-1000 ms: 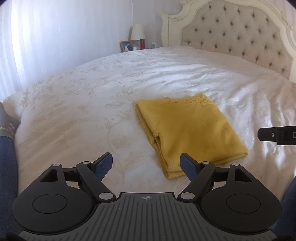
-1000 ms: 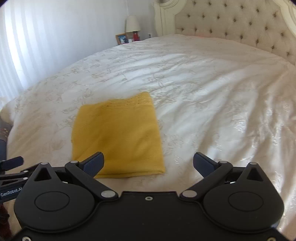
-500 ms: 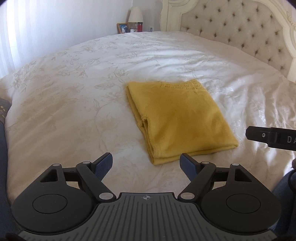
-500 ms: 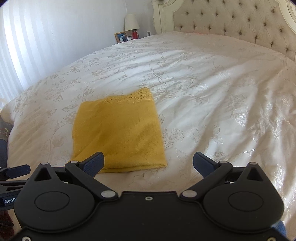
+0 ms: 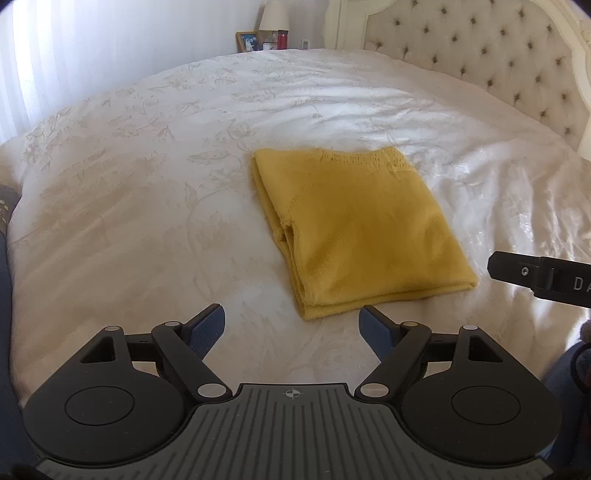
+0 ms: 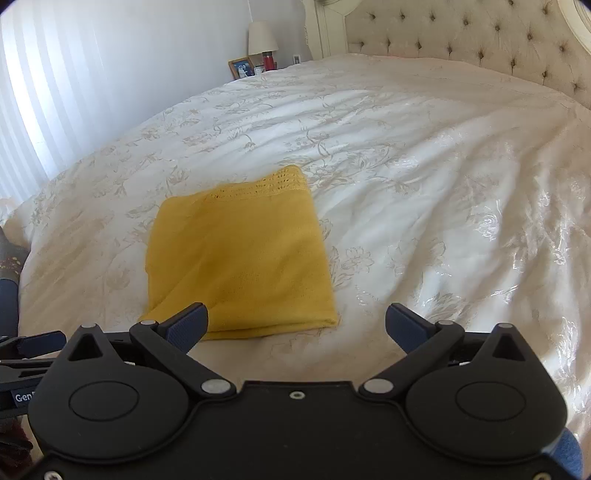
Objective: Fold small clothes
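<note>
Left wrist view: a folded yellow knit garment (image 5: 360, 232) is lying flat on a white floral bedspread (image 5: 147, 177), well short of the tufted headboard (image 5: 491, 55). The left gripper (image 5: 291, 326) is hovering just short of the garment's near corner, its blue-padded fingers (image 5: 207, 328) spread wide and holding nothing. Part of the right gripper (image 5: 539, 280) is showing beside the garment's right edge.

Right wrist view: the same garment (image 6: 240, 254) is sitting on the bedspread (image 6: 424, 166) with its lace-trimmed edge facing the headboard (image 6: 461, 33). The right gripper (image 6: 297, 325) is hanging over the garment's near edge, fingers (image 6: 186, 325) wide apart and empty. A lamp (image 6: 262, 37) and a picture frame (image 6: 242, 68) are standing beside the headboard.
</note>
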